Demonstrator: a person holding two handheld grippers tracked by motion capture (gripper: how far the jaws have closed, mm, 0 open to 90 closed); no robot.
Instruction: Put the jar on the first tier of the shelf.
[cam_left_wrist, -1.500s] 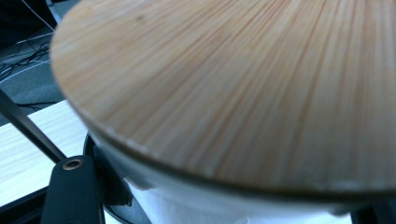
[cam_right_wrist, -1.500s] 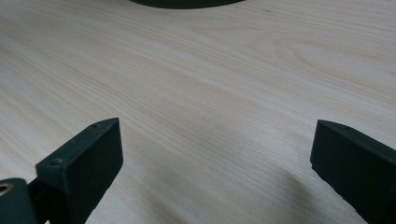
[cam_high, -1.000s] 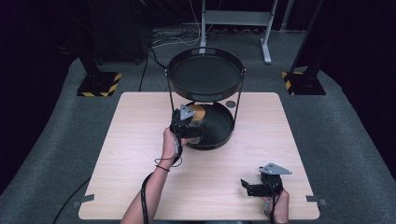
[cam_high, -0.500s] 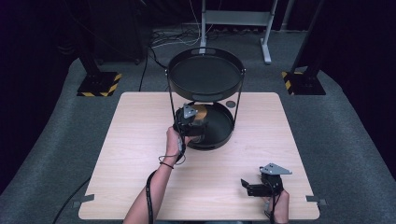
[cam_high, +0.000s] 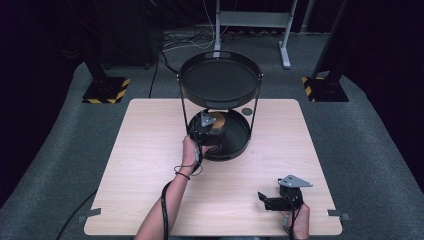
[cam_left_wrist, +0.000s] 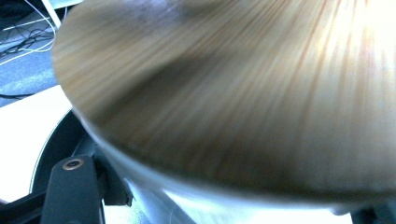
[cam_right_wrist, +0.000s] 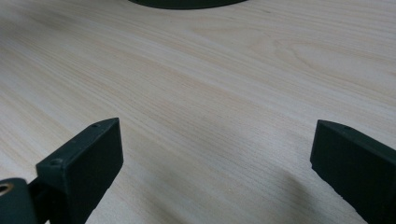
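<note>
Room: dark walls and grey carpet are surrounding a pale wooden table (cam_high: 150, 165).
Left gripper (cam_high: 204, 131): sitting at frame centre over the lower tray (cam_high: 239, 145) of a black two-tier stand (cam_high: 220, 77); a blurred wooden disc (cam_left_wrist: 243, 93) is pressing close above its jaws, but whether they are gripping it cannot be told.
Right gripper (cam_high: 265, 200): resting at lower right, jaws standing wide apart, holding nothing, over bare tabletop.

Left tongs (cam_high: 206, 131) reach into the stand's lower tray (cam_high: 239, 145).
</note>
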